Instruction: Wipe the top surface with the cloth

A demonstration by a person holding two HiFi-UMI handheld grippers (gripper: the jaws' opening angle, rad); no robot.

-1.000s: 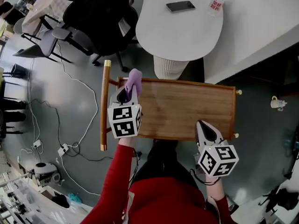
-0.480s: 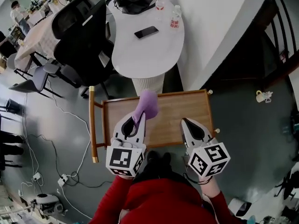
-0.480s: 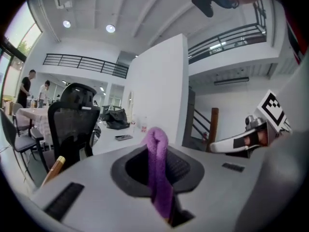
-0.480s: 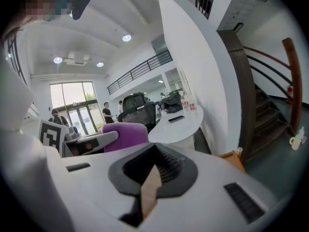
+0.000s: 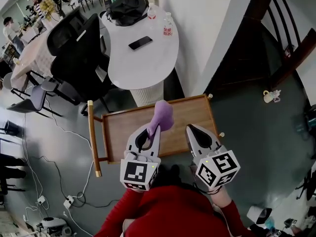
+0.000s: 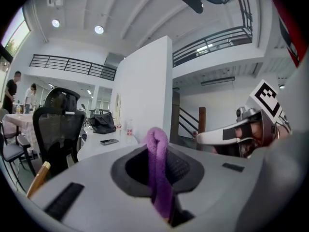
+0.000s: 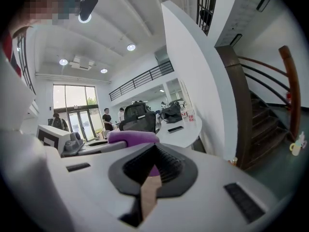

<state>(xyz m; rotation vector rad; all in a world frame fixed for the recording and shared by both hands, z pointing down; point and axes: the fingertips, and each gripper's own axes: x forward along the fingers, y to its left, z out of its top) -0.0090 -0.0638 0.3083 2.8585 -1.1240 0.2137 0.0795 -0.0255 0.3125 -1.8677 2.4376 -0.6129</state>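
Observation:
The wooden top [image 5: 121, 129] of a small cart lies below me in the head view. My left gripper [image 5: 152, 127] is shut on a purple cloth [image 5: 163, 115], which stands bunched up beyond the jaws over the middle of the top. In the left gripper view the cloth [image 6: 158, 170] runs between the closed jaws of the left gripper [image 6: 157, 151]. My right gripper [image 5: 190, 129] hovers beside it over the top's right part, shut and holding nothing. In the right gripper view the right gripper [image 7: 153, 151] has the cloth [image 7: 133, 137] just to its left.
A white round table [image 5: 148, 63] with a phone [image 5: 140, 43], bottles [image 5: 168, 24] and a black bag [image 5: 127, 6] stands beyond the cart. A black office chair [image 5: 74, 48] is at the far left. The cart's handle [image 5: 92, 137] is at its left end, with cables [image 5: 61, 132] on the floor and stairs at the right.
My left gripper has carried the cloth from the top's far left corner to over its middle. The right gripper has moved in closer beside it. The head view has swung.

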